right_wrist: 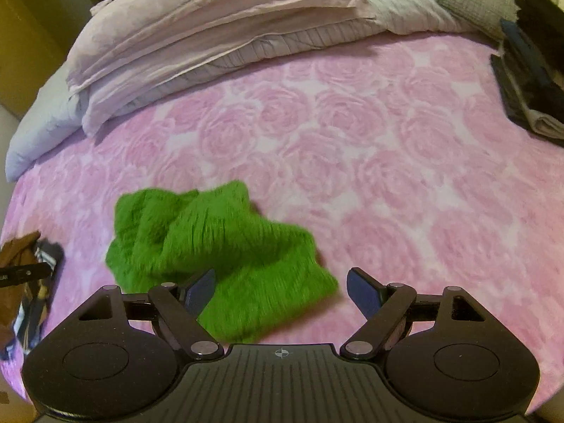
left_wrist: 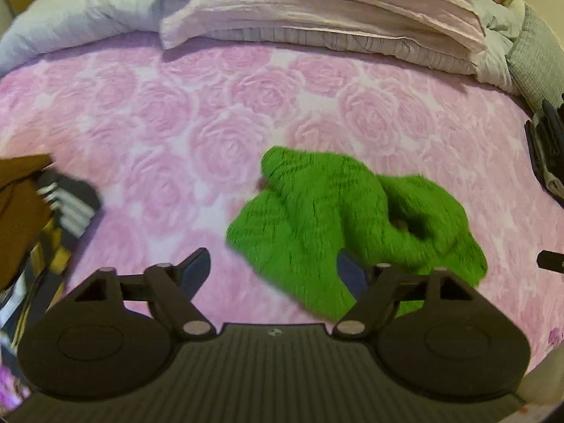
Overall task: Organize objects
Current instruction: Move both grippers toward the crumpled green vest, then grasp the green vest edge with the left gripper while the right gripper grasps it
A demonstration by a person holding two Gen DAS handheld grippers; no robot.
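Note:
A crumpled fuzzy green cloth (left_wrist: 345, 218) lies on the pink rose-patterned bedspread (left_wrist: 176, 123). My left gripper (left_wrist: 273, 269) is open just above the bed, and the cloth's near edge lies over its right finger. In the right wrist view the green cloth (right_wrist: 218, 257) lies front left on the bedspread (right_wrist: 387, 141). My right gripper (right_wrist: 282, 289) is open, its left finger over the cloth and its right finger above bare bedspread. Neither gripper holds anything.
Folded pale pink bedding (left_wrist: 317, 10) and a white pillow (left_wrist: 70, 10) lie along the far side. A heap of brown and striped clothes (left_wrist: 35, 218) lies at the left. A stack of dark folded items (right_wrist: 528, 70) sits at the right.

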